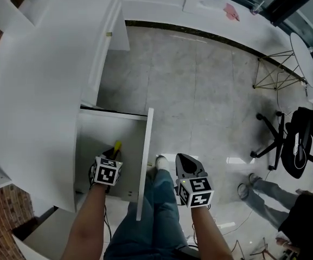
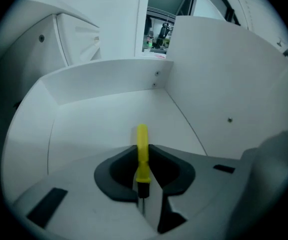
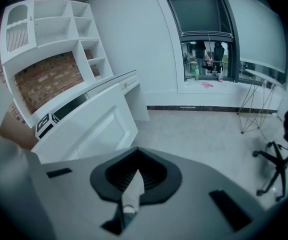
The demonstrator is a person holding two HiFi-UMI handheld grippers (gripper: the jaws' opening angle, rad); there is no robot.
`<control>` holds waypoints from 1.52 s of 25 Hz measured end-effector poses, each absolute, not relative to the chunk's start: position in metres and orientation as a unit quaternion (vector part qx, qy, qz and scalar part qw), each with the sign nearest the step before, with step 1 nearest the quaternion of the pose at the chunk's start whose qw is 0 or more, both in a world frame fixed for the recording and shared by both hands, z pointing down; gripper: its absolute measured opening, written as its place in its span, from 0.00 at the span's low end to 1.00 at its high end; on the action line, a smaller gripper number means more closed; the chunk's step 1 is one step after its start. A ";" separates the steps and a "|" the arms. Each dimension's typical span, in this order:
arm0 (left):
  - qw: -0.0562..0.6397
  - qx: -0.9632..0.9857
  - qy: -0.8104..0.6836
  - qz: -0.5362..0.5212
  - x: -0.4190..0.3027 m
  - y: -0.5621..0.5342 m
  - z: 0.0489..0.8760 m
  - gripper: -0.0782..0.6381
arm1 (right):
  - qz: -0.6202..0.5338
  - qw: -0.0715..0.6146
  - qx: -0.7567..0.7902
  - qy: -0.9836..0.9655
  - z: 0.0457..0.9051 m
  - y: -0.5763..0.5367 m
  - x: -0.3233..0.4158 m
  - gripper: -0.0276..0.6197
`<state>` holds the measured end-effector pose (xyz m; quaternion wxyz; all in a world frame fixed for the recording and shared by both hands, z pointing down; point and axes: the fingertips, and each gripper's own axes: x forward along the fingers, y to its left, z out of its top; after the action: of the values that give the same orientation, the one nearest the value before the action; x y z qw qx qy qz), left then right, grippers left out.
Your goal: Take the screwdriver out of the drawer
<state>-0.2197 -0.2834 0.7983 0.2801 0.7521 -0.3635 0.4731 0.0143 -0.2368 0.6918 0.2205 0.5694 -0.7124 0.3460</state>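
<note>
Two left gripper [image 2: 143, 183] jaws are clamping the yellow screwdriver [image 2: 142, 144] in the drawer [image 1: 108, 128], a lift-out seemingly coming next; right gripper [image 3: 132, 184] jaws are resting together.

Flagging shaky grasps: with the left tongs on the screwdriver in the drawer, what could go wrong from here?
The left tongs pinch the screwdriver near its black collar, with most of the yellow handle sticking out beyond, so it may pivot or slip on lifting. The drawer wall stands close beside, and the handle could knock it.
</note>
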 end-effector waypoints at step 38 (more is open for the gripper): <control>0.171 0.763 -0.600 0.170 -0.347 -0.278 0.439 0.22 | 0.133 0.143 0.529 -0.826 0.428 -0.299 -0.051 0.06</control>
<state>-0.3472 -0.2778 0.4390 0.1708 0.7632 -0.5996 0.1699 -0.0513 -0.2994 0.4284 0.1434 0.5289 -0.8259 0.1329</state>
